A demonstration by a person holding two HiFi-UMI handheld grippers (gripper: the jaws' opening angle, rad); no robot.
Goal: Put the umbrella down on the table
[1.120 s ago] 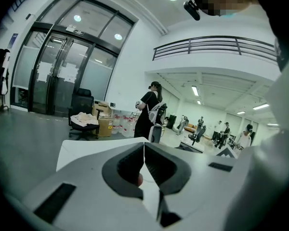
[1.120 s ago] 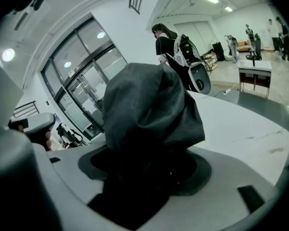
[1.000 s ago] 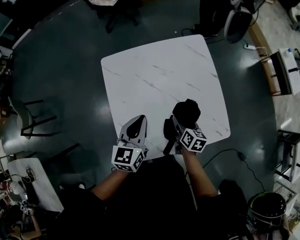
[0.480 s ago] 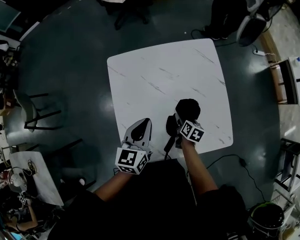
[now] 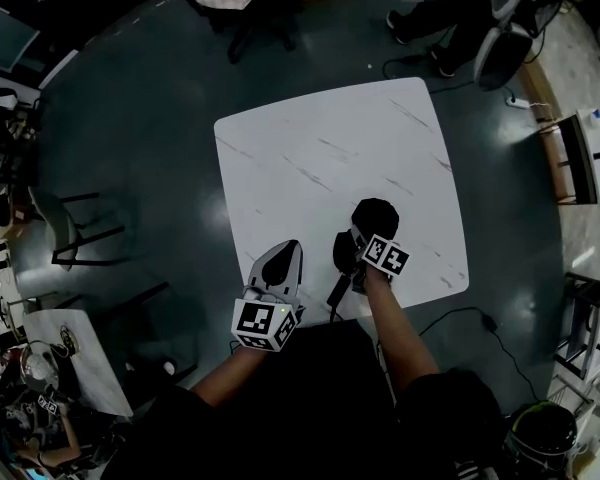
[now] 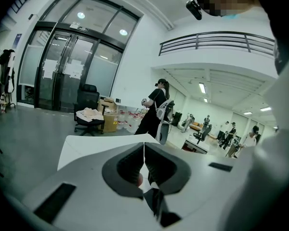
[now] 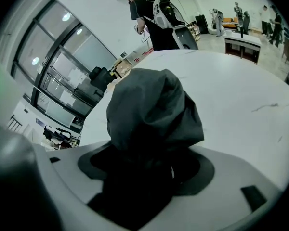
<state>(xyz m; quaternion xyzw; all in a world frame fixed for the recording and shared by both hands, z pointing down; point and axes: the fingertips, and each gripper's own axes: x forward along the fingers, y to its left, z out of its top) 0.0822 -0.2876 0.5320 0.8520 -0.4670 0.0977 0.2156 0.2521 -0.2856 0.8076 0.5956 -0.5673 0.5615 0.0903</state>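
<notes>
White marble table (image 5: 320, 148) sits just beneath the right gripper (image 5: 362, 248), clamped on the folded black umbrella (image 5: 376, 218) as if for setting down, while the left gripper (image 5: 284, 256) beside it hangs empty, jaws together.

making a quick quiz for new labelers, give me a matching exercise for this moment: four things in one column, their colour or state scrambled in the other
Things:
1. umbrella
2. left hand-held gripper
3. right hand-held gripper
4. table

Colour or state:
A. white with thin grey veins
B. jaws together, nothing between them
C. black, folded, fabric bunched
D. jaws clamped on dark fabric

Pairs: 1-C, 2-B, 3-D, 4-A
</notes>
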